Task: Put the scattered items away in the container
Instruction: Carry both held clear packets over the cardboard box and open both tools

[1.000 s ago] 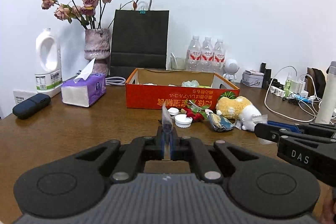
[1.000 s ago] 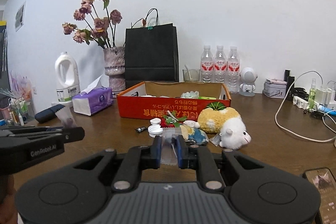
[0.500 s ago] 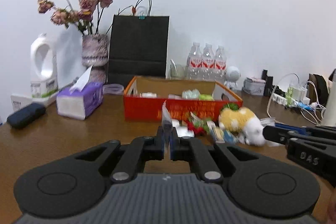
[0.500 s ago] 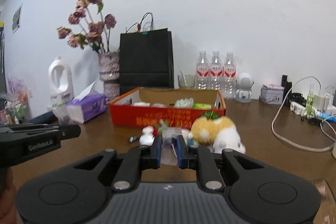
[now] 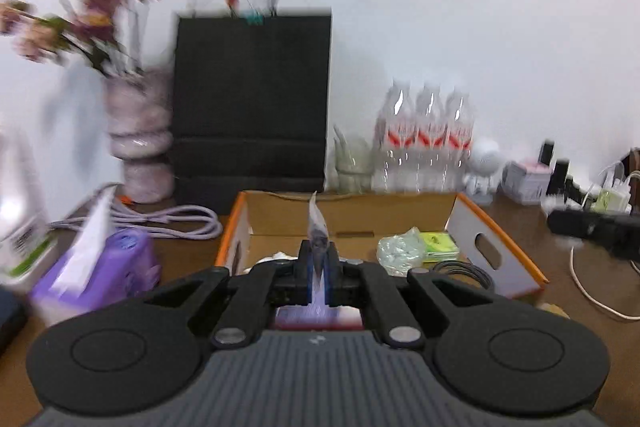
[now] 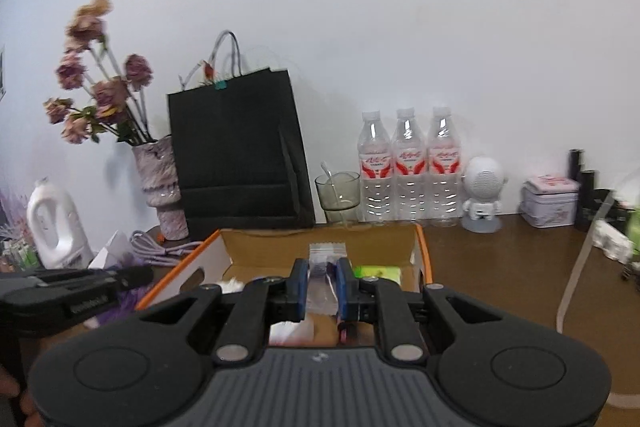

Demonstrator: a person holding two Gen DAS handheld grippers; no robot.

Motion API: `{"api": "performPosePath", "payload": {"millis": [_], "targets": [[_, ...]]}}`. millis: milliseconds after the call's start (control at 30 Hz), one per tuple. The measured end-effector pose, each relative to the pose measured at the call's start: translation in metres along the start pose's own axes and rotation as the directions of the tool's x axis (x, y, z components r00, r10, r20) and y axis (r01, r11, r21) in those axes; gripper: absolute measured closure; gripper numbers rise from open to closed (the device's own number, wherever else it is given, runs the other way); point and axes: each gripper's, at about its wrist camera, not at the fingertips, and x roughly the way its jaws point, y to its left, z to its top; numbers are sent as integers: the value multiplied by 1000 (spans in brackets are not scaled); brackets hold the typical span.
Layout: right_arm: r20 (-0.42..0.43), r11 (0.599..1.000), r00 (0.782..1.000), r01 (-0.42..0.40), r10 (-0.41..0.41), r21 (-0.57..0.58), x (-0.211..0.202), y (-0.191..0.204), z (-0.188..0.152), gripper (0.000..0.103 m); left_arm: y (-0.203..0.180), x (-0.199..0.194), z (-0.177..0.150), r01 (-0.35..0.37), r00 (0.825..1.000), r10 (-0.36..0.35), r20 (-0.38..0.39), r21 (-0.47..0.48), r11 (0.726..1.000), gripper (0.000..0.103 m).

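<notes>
With both tools up over the open orange-rimmed cardboard box (image 5: 496,251), I see my left gripper (image 5: 319,269) low centre in the left wrist view, jaws pressed tight on a thin, flat plastic sachet (image 5: 317,223) that stands on edge and pokes up above the blue pads, over the box's inside. My right gripper (image 6: 322,285) sits low centre in the right wrist view, jaws nearly together and clamped on a small clear zip bag (image 6: 327,255); its top strip shows above the pads, in front of the box's back wall. The same box (image 6: 422,247) fills the middle of that frame, mostly behind the tool. Inside it, in the left view: a crumpled clear plastic wad (image 5: 400,249) with a flat green packet (image 5: 438,241) just beside it, centre right, and a dark coiled cable (image 5: 466,271) below them. Left view is blurred. Outside the box, lower left, a purple tissue box (image 5: 100,267); behind it a black paper bag (image 5: 252,99) and a vase of dried pink flowers (image 5: 138,135) at upper left. Three water bottles (image 6: 408,171) stand against the wall, centre right of the right view. The other tool's black arm (image 6: 72,291) crosses that view's left edge.
</notes>
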Motion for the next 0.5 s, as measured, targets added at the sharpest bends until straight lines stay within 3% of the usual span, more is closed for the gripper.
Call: {"api": "performPosePath", "payload": {"millis": [67,167,333,400,500], "targets": [[-74,1000,997,4,-4,-8,35,-9,28,89,8,44,24,20,995,-21,-100,-6,1000,98],[-231,999,973,25,-16,34,103,-32,60,89,21,107,47,21,970,-26,-242,-23,999,98],[-498,994,866,86,-40,70,210,-66,65,89,39,185,51,23,901,-34,-432,-31,999,98],[-546,991,835,120,-72,54,234,-71,58,89,42,204,47,23,873,-38,-486,-37,999,98],[-590,989,799,148,-115,8,261,-73,50,89,43,224,46,26,845,-27,-534,-11,1000,97]]}}
